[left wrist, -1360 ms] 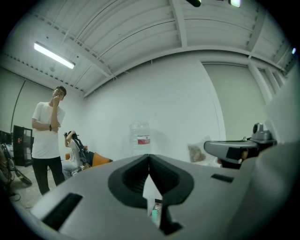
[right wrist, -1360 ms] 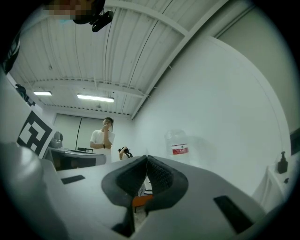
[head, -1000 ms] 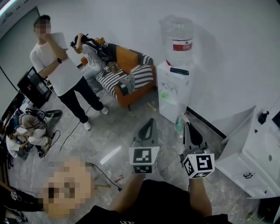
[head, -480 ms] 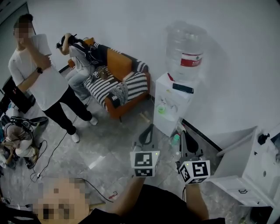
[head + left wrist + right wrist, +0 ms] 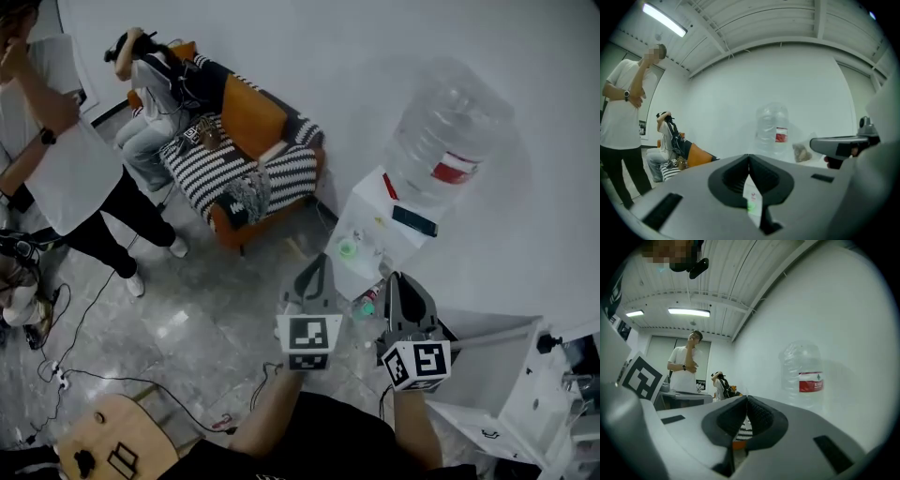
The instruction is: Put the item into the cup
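Observation:
I see no cup and no loose item that I can name for sure. My left gripper (image 5: 319, 260) is held out level over the floor, its jaws together with nothing between them. To its right, my right gripper (image 5: 399, 279) is also shut and empty. Both point toward a white water dispenser (image 5: 373, 234) with a big clear bottle (image 5: 448, 141) on top. In the left gripper view the jaws (image 5: 749, 156) meet at the tips, the bottle (image 5: 772, 129) stands ahead and the right gripper (image 5: 841, 146) shows at the right. The right gripper view shows its jaws (image 5: 747, 397) closed.
An orange sofa (image 5: 251, 122) with striped cushions and a seated person (image 5: 155, 89) stands at the back left. Another person (image 5: 56, 150) stands at the left. A white cabinet (image 5: 525, 403) is at the right, a wooden stool (image 5: 112, 441) at the bottom left, and cables (image 5: 141, 380) cross the floor.
The whole view has swung toward the water dispenser, which is now nearer and larger. Both grippers travelled along side by side, staying shut and empty.

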Demonstrator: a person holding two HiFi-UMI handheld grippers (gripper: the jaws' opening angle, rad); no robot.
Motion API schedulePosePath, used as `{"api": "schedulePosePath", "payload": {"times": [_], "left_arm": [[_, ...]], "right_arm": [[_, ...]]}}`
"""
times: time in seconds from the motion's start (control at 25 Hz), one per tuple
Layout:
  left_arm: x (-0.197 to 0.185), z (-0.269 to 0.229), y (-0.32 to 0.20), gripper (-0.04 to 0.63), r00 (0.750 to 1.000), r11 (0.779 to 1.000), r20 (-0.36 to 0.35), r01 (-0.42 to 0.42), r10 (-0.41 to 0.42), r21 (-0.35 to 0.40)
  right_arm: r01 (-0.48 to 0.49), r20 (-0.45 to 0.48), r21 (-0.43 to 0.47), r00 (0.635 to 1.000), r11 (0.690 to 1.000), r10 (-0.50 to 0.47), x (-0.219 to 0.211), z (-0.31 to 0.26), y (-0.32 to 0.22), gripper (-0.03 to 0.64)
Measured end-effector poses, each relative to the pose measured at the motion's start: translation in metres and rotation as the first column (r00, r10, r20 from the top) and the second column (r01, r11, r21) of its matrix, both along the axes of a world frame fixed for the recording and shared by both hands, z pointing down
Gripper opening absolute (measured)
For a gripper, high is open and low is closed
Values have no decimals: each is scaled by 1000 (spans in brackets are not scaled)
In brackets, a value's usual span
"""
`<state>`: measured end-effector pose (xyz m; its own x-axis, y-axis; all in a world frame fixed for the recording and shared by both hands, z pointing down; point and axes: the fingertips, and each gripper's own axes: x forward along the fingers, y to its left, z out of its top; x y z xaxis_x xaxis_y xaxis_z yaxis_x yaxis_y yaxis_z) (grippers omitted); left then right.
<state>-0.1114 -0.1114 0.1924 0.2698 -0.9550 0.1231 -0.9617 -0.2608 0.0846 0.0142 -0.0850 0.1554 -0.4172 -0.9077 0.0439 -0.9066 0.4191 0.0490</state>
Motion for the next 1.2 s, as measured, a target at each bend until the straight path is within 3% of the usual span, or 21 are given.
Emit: {"api": "schedulePosePath", "payload": {"times": [0.16,0.36,0.64,1.0,1.2], "left_arm": [[-2,-3,-29,12,999,999,21,-51,51,17],[11,4,-48,12,991,993,62,-118,117,10],[22,12,-58,12,973,982,134,-187,189,-22],[42,14,-61,12,962,976,166,-213,216,-34],[44,23,-71,12,962,977,174,-205,212,-60]], "right_arm": [[-4,-20,4,1000,1000,4,-20,-4,-29,11],[-72,-32,-14,997,997,72,-9,0,-50,11],[-134,46,-42,990,990,136,3,16,-59,11],[-173,129,-50,976,984,178,35,25,-60,11],[-152,129,-68,979,986,160,33,35,-71,11]]}}
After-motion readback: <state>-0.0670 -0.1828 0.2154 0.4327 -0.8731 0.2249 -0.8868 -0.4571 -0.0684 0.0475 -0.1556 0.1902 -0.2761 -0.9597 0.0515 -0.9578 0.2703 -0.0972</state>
